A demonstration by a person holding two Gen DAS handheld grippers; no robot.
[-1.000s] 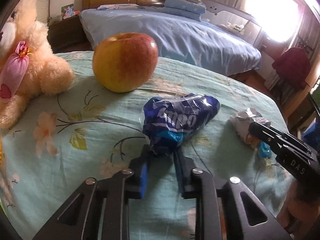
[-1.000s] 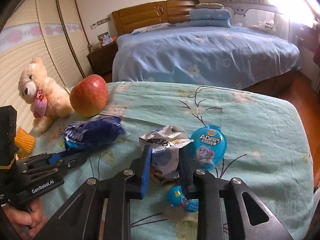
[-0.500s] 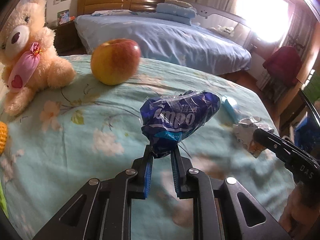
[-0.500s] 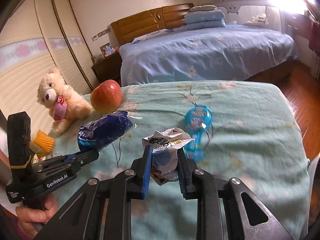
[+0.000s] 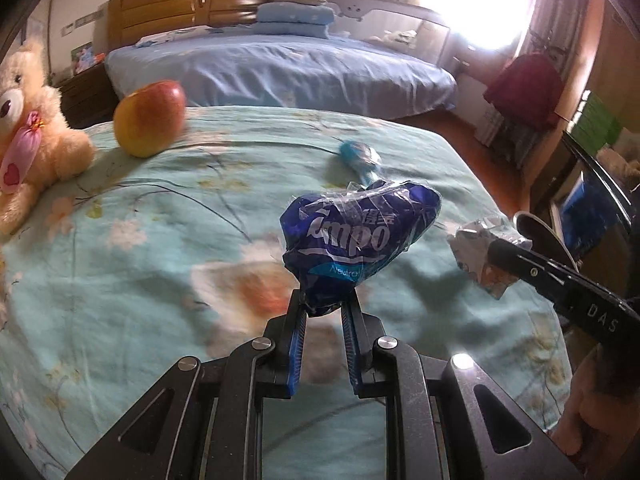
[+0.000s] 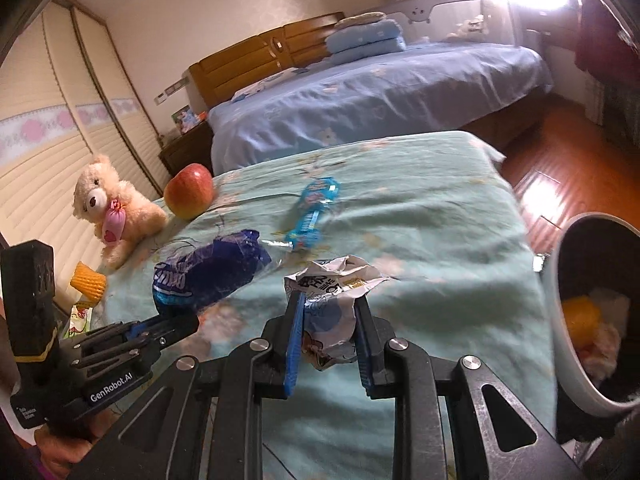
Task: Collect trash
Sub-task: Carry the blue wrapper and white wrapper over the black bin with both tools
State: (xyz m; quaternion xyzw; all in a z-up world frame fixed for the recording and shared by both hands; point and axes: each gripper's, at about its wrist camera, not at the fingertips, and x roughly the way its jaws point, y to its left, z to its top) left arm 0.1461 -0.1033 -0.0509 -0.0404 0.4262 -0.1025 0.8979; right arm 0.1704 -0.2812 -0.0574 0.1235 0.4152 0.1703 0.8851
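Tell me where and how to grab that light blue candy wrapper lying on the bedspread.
Grip the light blue candy wrapper across its narrow stem, the end nearer the grippers, rather than the wide round head at the far end. It lies flat on the floral bedspread, so come down from above with the jaws straddling the stem crosswise. Both grippers are full now, so probably free one first.

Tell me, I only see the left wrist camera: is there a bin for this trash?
Observer: Yes. The right wrist view shows a bin low on the right, just right of the right gripper.
Operator: Is it empty?
Observer: No. An orange piece and white fluff lie inside.
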